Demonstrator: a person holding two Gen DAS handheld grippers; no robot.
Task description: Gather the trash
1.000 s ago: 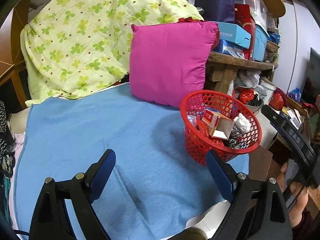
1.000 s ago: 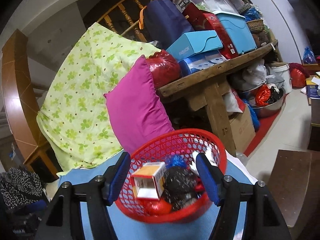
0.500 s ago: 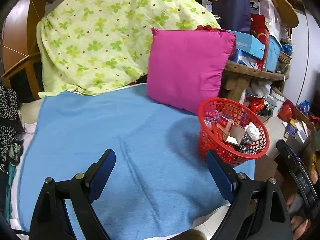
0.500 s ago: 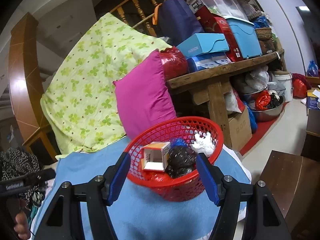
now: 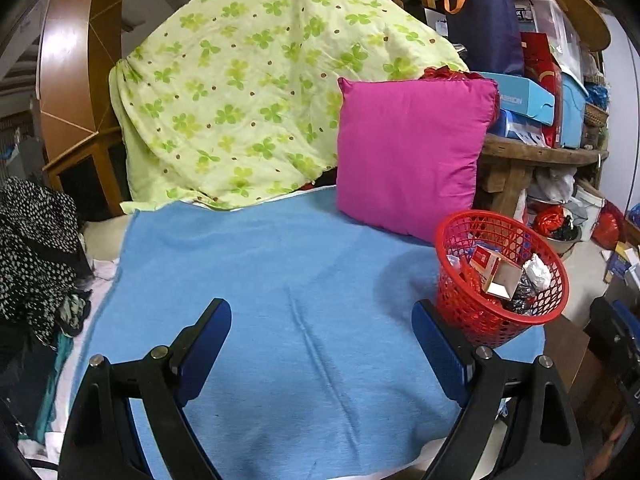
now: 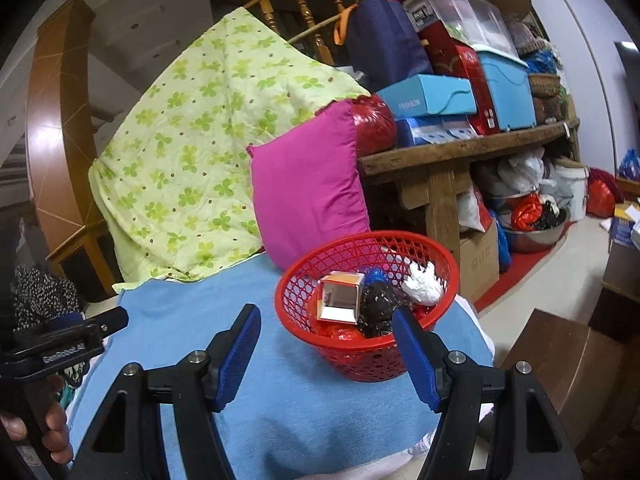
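Near: left gripper jaws wide apart, empty, over blue blanket. Right gripper jaws apart, empty. Red basket of trash at blanket's right edge. Far: pink pillow, green quilt.

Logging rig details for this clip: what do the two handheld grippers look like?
Both match: the left gripper and right gripper have black angular frames with triangular cut-outs, silver bolt heads at the pivots, and two long fingers faced with ribbed blue pads. The right view shows the left unit's black body with white lettering, too small to read surely. No sleeve is visible.
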